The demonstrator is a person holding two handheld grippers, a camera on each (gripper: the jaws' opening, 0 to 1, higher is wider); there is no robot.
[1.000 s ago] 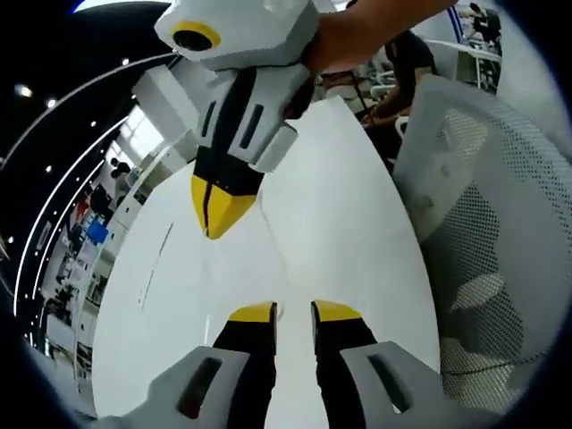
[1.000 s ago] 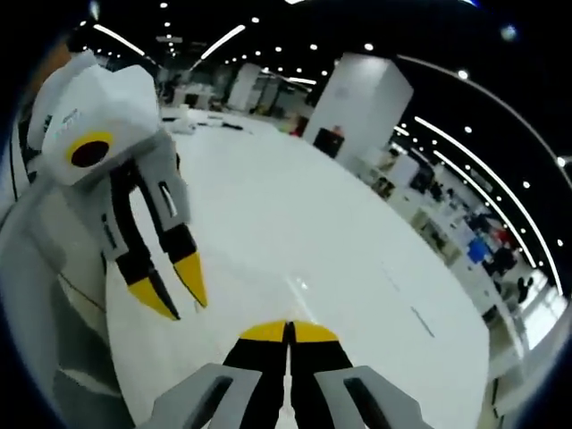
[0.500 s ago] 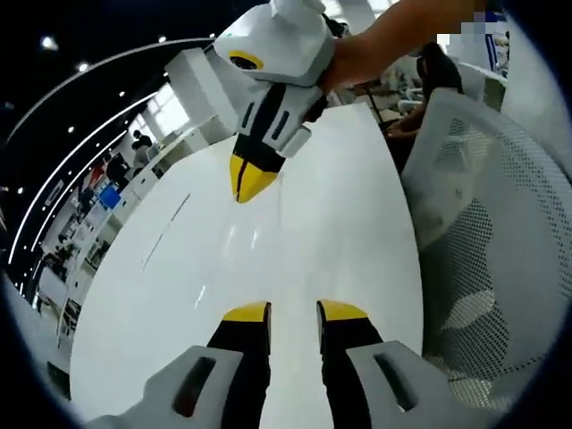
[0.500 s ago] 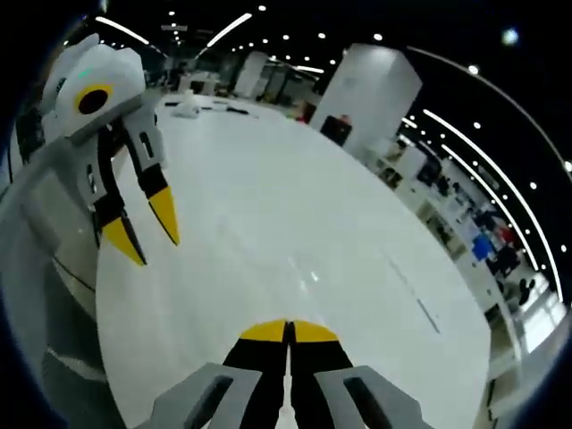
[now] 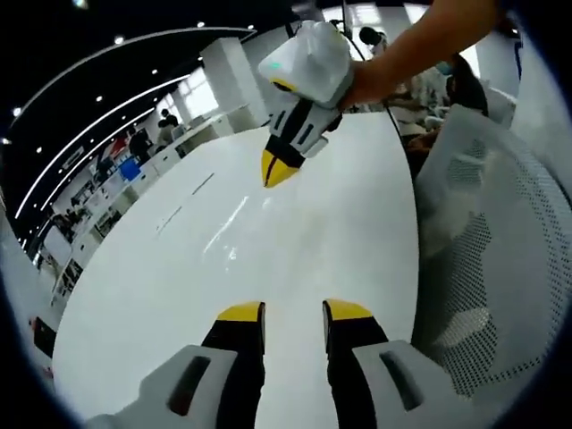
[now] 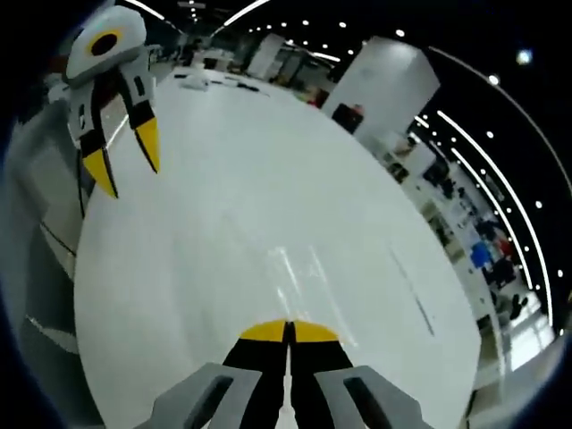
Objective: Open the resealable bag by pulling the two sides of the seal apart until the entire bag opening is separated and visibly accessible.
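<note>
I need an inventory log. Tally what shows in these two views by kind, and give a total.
Grippers: 2, the left gripper with jaws apart and the right gripper with jaws together.
Tables: 1, the white table.
Chairs: 1, the white mesh chair.
Total: 4.

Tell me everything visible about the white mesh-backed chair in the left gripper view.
The white mesh-backed chair stands at the right of the left gripper view, beside the edge of the glossy white table. Its back is a perforated mesh panel in a smooth white frame that looks like plastic. It is unoccupied, and neither the left gripper nor the right gripper touches it. Its seat and base are out of sight.
</note>
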